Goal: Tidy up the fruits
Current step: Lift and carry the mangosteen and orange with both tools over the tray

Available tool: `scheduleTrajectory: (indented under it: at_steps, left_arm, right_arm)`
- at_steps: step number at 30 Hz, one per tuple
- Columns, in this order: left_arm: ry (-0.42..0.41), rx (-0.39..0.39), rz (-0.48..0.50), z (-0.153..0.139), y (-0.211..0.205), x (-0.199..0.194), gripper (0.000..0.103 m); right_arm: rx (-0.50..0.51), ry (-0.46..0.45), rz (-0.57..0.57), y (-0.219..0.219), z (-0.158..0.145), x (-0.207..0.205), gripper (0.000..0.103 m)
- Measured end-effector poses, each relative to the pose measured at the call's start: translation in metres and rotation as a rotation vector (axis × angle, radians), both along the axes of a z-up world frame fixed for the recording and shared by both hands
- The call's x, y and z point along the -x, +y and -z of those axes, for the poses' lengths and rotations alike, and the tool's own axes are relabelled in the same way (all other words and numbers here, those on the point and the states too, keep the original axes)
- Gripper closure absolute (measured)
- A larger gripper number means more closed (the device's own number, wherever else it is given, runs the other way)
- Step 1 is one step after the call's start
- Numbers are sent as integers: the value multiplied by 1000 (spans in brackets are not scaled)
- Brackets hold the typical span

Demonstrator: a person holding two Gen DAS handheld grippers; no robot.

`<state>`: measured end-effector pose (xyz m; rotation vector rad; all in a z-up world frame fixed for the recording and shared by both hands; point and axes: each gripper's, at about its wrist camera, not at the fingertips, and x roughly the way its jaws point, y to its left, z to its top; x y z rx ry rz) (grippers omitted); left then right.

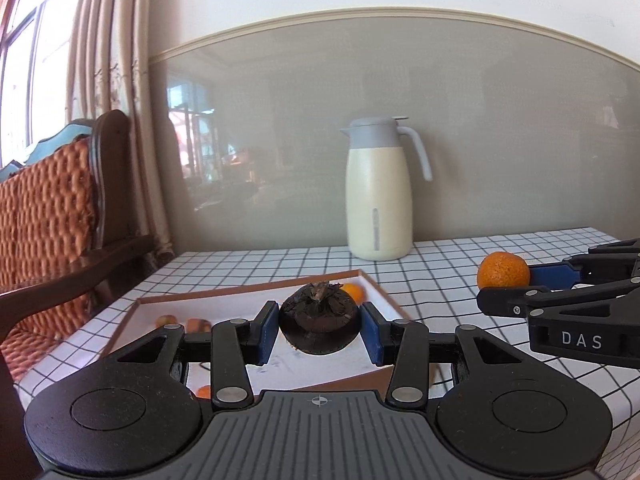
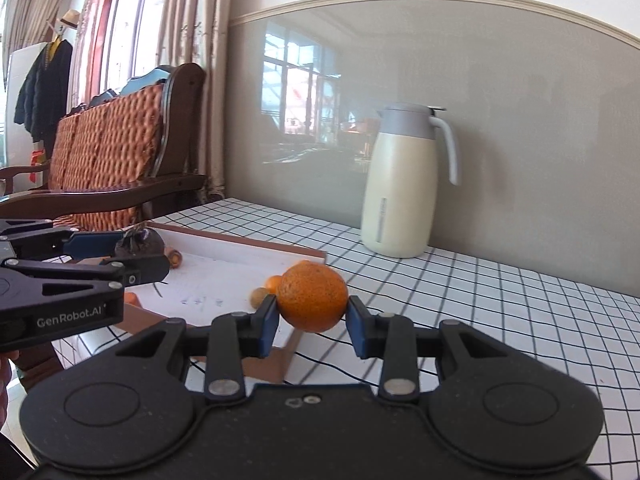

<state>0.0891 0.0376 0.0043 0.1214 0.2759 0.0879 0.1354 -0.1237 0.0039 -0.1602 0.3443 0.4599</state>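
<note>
My left gripper [image 1: 319, 326] is shut on a dark purple mangosteen [image 1: 319, 318] and holds it above the shallow white tray with a brown rim [image 1: 248, 289]. My right gripper [image 2: 312, 316] is shut on an orange [image 2: 313, 297], held above the table by the tray's right corner. In the left wrist view the right gripper [image 1: 506, 282] and its orange [image 1: 503, 270] show at the right. In the right wrist view the left gripper [image 2: 138, 248] with the mangosteen [image 2: 140, 243] shows at the left. Small orange fruits [image 1: 352, 291] lie in the tray.
A cream thermos jug with a grey lid [image 1: 379, 190] stands at the back of the checked tablecloth [image 2: 500, 304], against the wall. A wooden chair with an orange cushion [image 1: 48, 216] stands left of the table. A thin black cable [image 2: 348, 372] lies near the tray.
</note>
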Motion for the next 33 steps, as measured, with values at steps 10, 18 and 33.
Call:
scheduleTrajectory:
  at_steps: [10, 18, 33]
  left_arm:
    - [-13, 15, -62, -1, 37, 12, 59]
    - [-31, 33, -126, -5, 70, 11, 59]
    - [-25, 44, -183, -11, 109, -29, 59]
  right_arm:
    - [13, -11, -92, 47, -2, 5, 75]
    - [33, -35, -158, 83, -11, 3, 75]
    - [62, -16, -123, 100, -11, -50, 75]
